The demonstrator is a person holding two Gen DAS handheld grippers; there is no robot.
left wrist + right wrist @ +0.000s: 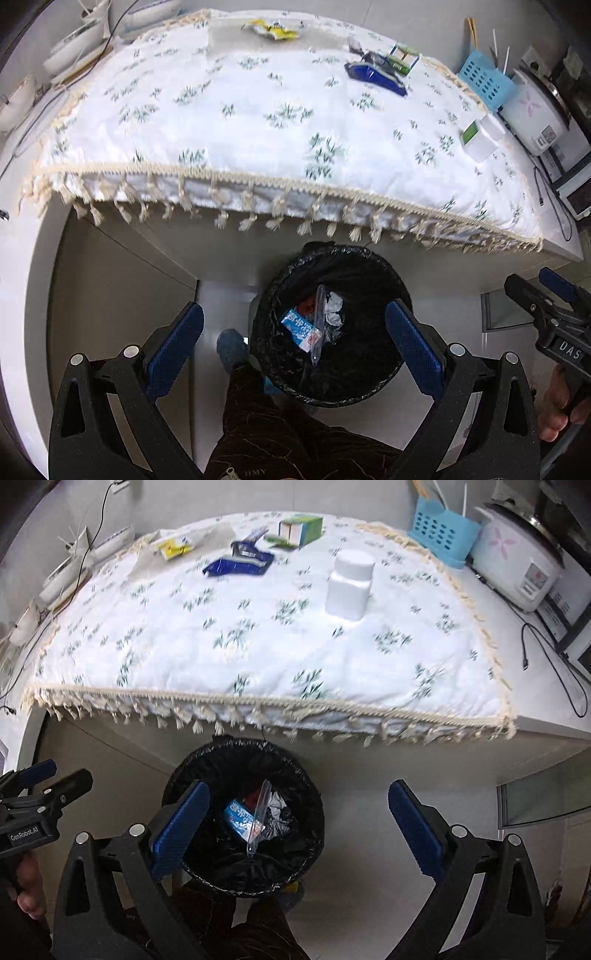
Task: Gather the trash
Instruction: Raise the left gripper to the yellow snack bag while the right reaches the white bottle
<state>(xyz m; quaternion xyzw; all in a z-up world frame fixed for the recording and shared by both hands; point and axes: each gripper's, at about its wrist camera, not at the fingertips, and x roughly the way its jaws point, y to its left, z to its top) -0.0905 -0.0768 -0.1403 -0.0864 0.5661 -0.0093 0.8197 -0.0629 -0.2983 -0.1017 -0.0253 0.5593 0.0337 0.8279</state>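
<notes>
Your left tool (293,345) carries a plate reading "GenRobot.AI"; the right tool (299,823) shows "DAS". Both tools stand wide open and hold nothing. The black-lined bin (332,325) stands on the floor under the counter's front edge, with a blue carton (299,326) with white print inside. On the flowered cloth (258,635), a white bottle (349,585) stands toward the right edge; a blue wrapper (240,563), a yellow wrapper (175,548) and a green box (301,530) lie near the far edge.

White tablecloth (258,642) with green sprig print and cream fringe, mid-frame; black-lined bin (310,812) below holding a blue-and-white wrapper (238,818); white bottle (351,585), dark blue packet (240,565), yellow wrapper (173,547) and light blue basket (443,530) upper frame.
</notes>
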